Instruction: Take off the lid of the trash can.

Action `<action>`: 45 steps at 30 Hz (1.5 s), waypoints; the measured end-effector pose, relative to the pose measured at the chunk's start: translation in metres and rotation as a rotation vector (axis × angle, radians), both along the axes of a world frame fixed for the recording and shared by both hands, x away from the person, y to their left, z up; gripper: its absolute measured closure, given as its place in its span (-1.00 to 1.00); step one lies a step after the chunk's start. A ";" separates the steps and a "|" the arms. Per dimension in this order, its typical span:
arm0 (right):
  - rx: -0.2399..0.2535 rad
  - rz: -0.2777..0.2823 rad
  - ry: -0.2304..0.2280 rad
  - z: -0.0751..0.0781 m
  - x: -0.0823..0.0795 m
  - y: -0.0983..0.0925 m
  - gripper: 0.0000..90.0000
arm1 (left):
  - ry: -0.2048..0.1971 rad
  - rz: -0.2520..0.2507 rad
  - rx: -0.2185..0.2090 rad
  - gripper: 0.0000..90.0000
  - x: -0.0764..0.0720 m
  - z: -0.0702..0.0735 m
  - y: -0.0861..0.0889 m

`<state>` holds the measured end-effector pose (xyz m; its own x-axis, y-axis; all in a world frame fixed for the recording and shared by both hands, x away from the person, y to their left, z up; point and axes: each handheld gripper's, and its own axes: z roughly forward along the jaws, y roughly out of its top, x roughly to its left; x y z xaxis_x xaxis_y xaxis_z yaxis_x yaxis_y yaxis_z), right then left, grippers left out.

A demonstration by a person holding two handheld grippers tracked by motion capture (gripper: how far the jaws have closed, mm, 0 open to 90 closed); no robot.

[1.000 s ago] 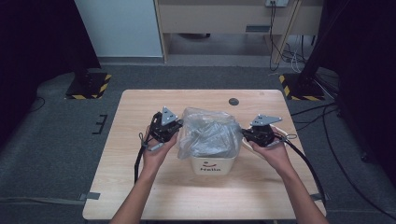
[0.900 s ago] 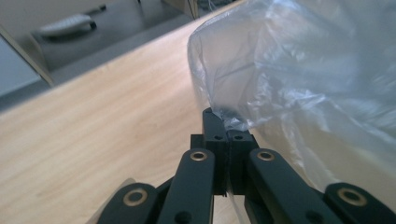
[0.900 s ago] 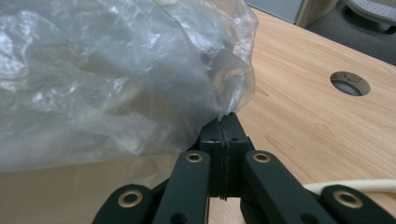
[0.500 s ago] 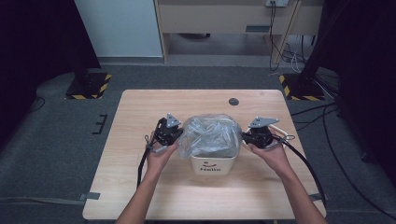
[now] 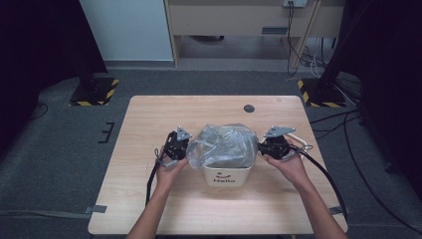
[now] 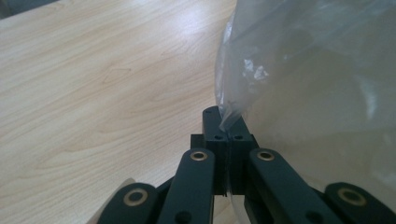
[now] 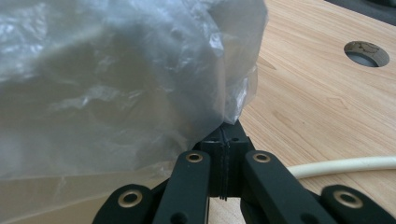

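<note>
A clear plastic bag [image 5: 224, 145] is draped over a white bin [image 5: 226, 175] marked "Hello" in the middle of the wooden table [image 5: 149, 114]. My left gripper [image 5: 185, 149] is at the bag's left side, shut on its edge; in the left gripper view the film [image 6: 317, 84] is pinched between the closed jaws of the left gripper [image 6: 227, 125]. My right gripper [image 5: 260, 145] is at the bag's right side, also shut on the film. Up close the bag [image 7: 112, 79] rises from the tips of the right gripper [image 7: 224, 133].
A round grommet hole [image 5: 249, 108] sits near the table's far edge, also seen as the hole [image 7: 366, 52] in the right gripper view. A white cable [image 7: 345, 164] lies on the table by my right gripper. Black cables [image 5: 318, 174] trail off both grippers toward the front edge.
My left gripper has come down with the bag's left edge, and the bag now sits lower over the bin. The right gripper has stayed put.
</note>
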<state>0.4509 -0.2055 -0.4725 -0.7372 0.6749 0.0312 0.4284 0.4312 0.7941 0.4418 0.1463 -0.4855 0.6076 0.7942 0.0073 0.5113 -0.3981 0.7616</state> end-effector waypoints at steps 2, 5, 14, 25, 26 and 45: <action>0.000 -0.001 0.002 0.000 0.000 0.000 1.00 | 0.003 0.000 -0.004 1.00 0.000 -0.001 0.001; 0.001 -0.010 -0.005 -0.001 0.001 -0.002 1.00 | -0.002 -0.002 -0.009 1.00 -0.002 -0.002 0.002; 0.029 -0.047 -0.076 0.007 -0.002 -0.006 0.77 | -0.027 -0.002 0.006 1.00 -0.007 0.006 0.005; 0.093 -0.034 -0.086 0.008 0.004 -0.009 0.71 | -0.057 -0.005 0.033 0.96 -0.006 0.010 0.001; 0.093 -0.034 -0.086 0.008 0.004 -0.009 0.71 | -0.057 -0.005 0.033 0.92 -0.006 0.010 0.001; -0.003 0.003 -0.032 0.002 0.005 -0.006 1.00 | -0.228 -0.024 0.019 0.92 -0.005 0.024 0.001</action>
